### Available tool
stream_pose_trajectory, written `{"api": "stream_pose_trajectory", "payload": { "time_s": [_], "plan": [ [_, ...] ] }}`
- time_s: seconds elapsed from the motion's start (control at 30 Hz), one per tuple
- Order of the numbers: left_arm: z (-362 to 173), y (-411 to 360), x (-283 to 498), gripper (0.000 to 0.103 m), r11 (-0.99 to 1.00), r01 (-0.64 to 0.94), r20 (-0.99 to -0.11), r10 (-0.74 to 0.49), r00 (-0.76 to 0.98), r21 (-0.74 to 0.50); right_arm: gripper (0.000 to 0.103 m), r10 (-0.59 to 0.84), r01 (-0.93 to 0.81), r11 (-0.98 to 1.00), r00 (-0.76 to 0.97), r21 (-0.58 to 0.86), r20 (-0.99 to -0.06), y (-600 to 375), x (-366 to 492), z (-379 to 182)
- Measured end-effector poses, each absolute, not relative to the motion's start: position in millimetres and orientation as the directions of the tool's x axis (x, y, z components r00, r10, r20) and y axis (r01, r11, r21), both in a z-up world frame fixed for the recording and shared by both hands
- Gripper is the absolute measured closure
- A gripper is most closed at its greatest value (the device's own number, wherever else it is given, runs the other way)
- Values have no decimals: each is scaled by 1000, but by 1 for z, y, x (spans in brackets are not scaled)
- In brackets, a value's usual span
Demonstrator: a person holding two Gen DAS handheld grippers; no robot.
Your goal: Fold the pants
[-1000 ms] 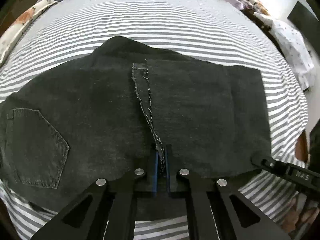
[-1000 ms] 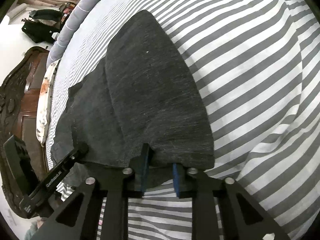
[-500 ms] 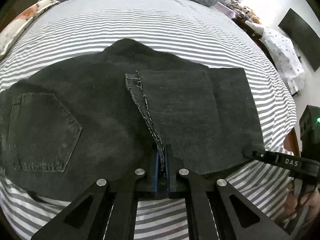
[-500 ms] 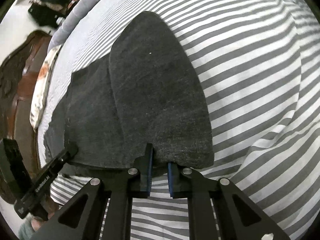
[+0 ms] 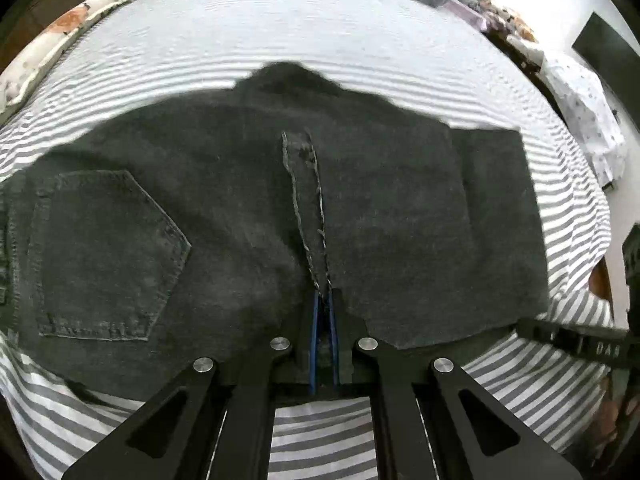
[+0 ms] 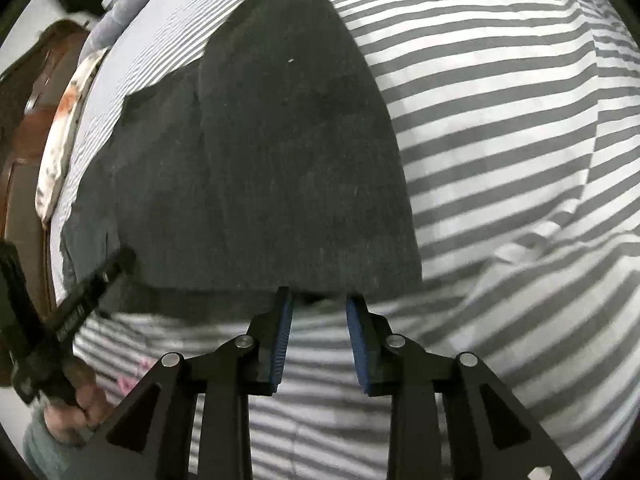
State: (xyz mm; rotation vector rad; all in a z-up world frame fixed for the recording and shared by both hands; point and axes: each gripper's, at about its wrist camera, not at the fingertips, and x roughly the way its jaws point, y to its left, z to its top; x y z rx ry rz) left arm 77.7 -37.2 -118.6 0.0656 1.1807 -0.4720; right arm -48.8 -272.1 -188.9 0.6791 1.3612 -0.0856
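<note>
1. Left wrist view: the dark pants (image 5: 224, 208) lie spread across the striped bed sheet (image 5: 320, 52), back pocket (image 5: 108, 256) to the left. The left gripper (image 5: 325, 304) is clamped on the frayed hem edge (image 5: 308, 216) of the folded-over leg, at the near border of the fabric. The right gripper (image 5: 576, 344) enters at the lower right, by the near right corner.
2. Right wrist view: the right gripper (image 6: 318, 312) has just been opening; its jaws stand apart, nothing between the blue pads (image 6: 282, 340). The pants (image 6: 280, 160) near edge lies just beyond the fingertips. The left gripper (image 6: 96, 288) reaches in from the left over the fabric's near edge.
</note>
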Motion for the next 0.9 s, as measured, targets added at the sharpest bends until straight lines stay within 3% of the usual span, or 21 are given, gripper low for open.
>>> {"api": "stream_pose_trajectory", "payload": {
  "time_s": [0.13,0.23,0.27,0.63,0.9],
  "plan": [
    [-95,-33,76,94,905,389,-867,-328,375,-174,75,323,368,839,256,401,-911,-273,-52,-161],
    [-82,-41,71,82,888,434,-832,-353,428,-153,74,244,297,891,325,344,-914,-273,-42,-133],
    [-82,-45,70,77,881,451,-830,-355,429,-144,69,205,278,908,353,312,-913,-275,-35,-126],
    [-135,-67,74,77,863,495,-914,-279,296,-103,67,71,258,949,385,181,-920,-298,78,-143],
    [-137,-67,79,77,868,480,-914,-290,284,-127,67,55,227,964,335,137,-941,-282,79,-158]
  ]
}}
